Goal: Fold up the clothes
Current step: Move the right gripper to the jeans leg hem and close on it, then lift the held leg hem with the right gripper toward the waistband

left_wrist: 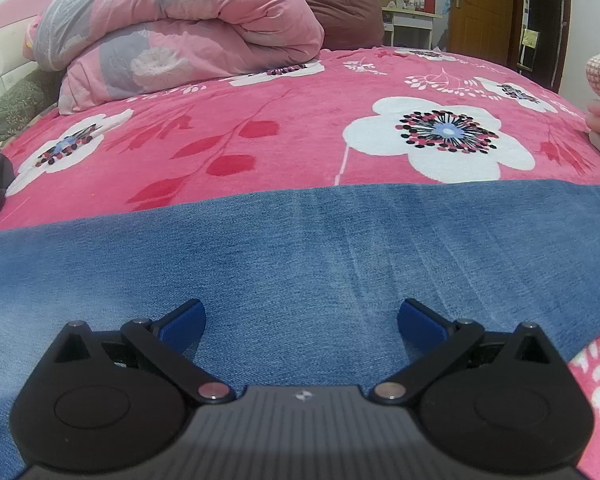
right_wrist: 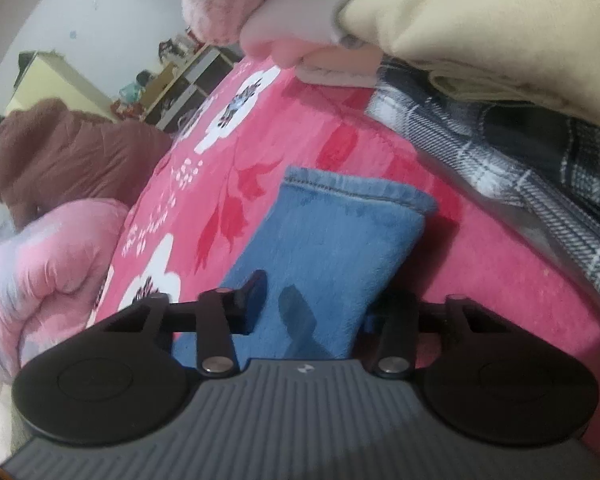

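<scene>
Left tongs (left_wrist: 302, 316) are wide open. They hang just over the blue jeans (left_wrist: 300, 248), and nothing is between them. The jeans lie flat across the near side of the bed (left_wrist: 260, 140), which has a pink flower cover.

Right tongs (right_wrist: 318, 300) are partly open, with one jeans leg (right_wrist: 332, 232) running between them. That picture is blurry, so I cannot tell if they pinch the cloth or just sit beside it. The hem (right_wrist: 356, 192) of this leg is at the far end, past the tongs.

I think the step now is to grab this leg and fold it over. To do it well, the right tongs should pinch both layers of the cloth, not only the top one. The lift should be low and slow so the leg stays flat. The left tongs could press down on the jeans so they do not slide.

No box or basket for clothes shows. A checked cloth (right_wrist: 520, 168) and a cream cloth (right_wrist: 500, 20) lie in a pile on the right. A rolled quilt (left_wrist: 180, 28) sits far back on the bed. A white shelf (left_wrist: 412, 20) far off holds bottles, too small to tell apart.
</scene>
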Available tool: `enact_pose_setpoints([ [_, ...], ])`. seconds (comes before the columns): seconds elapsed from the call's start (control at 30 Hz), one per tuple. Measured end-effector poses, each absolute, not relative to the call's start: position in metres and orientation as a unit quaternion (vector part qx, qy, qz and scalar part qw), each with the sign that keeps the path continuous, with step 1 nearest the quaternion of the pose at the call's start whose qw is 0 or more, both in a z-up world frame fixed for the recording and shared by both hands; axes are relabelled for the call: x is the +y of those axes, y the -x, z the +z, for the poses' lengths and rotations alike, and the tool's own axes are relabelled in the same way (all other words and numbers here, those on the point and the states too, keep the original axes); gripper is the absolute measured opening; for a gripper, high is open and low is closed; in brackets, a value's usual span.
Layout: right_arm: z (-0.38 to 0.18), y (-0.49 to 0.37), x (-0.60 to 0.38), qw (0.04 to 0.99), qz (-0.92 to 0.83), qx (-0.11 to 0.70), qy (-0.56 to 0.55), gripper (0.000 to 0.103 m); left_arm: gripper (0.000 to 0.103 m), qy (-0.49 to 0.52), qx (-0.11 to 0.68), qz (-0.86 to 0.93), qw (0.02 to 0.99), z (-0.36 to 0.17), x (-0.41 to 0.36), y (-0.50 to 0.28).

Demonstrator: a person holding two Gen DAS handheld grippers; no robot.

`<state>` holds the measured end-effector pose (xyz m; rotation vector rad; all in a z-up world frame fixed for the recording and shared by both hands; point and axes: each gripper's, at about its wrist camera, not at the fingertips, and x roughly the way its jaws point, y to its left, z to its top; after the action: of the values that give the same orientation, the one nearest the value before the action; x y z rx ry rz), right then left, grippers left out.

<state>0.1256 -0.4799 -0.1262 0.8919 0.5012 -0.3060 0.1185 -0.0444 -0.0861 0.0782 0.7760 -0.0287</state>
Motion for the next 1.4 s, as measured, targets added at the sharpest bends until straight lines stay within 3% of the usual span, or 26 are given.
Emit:
enact_pose_setpoints([
  [0.07, -0.127, -0.122, -0.483, 0.857, -0.143, 0.234, -0.436, 0.013, 0.103, -0.039, 0.377, -0.016, 0.925, -0.086, -0.044, -0.118],
  [0.13, -0.126, -0.116, -0.482, 0.859, -0.128, 0.228, -0.44, 0.006, 0.103, -0.039, 0.377, -0.019, 0.925, -0.086, -0.043, -0.118],
  [0.5, -0.046, -0.11, -0.43, 0.91, -0.025, 0.168, -0.38, 0.004, 0.103, -0.031, 0.373, -0.047, 0.926, -0.084, -0.034, -0.113],
  [0.87, 0.052, -0.113, -0.326, 0.928, 0.139, 0.136, -0.319, 0.004, 0.103, 0.079, 0.365, -0.031, 0.927, -0.059, 0.056, -0.081],
  [1.4, 0.087, -0.141, -0.112, 0.887, 0.317, 0.183, -0.282, 0.004, 0.101, 0.183, 0.308, -0.031, 0.933, -0.068, 0.162, -0.057],
])
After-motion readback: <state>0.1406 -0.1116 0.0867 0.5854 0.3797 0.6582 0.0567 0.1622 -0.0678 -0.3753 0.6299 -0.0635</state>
